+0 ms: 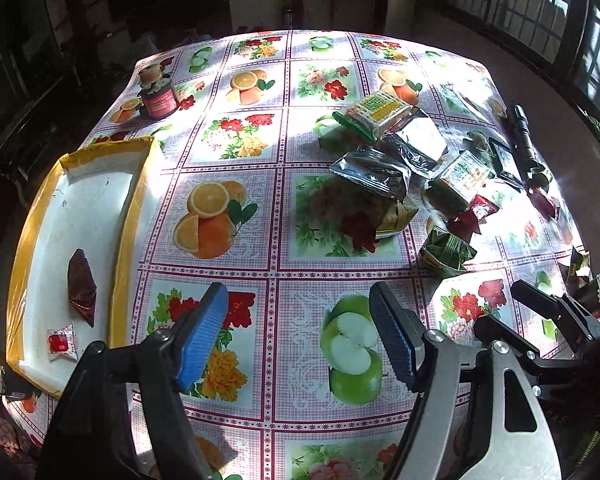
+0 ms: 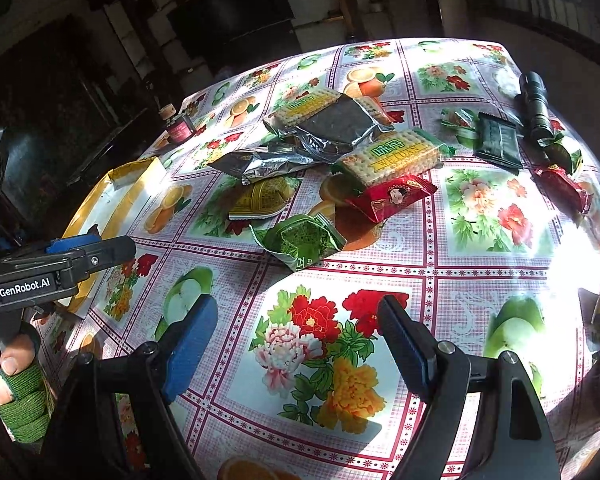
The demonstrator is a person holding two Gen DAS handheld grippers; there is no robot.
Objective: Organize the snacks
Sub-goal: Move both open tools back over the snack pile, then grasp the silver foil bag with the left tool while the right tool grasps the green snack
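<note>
Both the left gripper (image 1: pixel 300 336) and right gripper (image 2: pixel 296 344) hover with fingers apart, empty. 2 snacks lie in the tray (image 1: pixel 40 208); the snack pile (image 2: pixel 332 168) sits mid-bench (image 2: pixel 500 320). Slick overlapping wrappers could slide from a pinch, scattering neighbours

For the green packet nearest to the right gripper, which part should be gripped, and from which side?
Grip the green packet across its puffed middle, coming from above on the near side. It lies flat on the tablecloth, apart from the pile, and its near crimped edge has open cloth before it. The right gripper is open and empty, probably wide enough.
</note>
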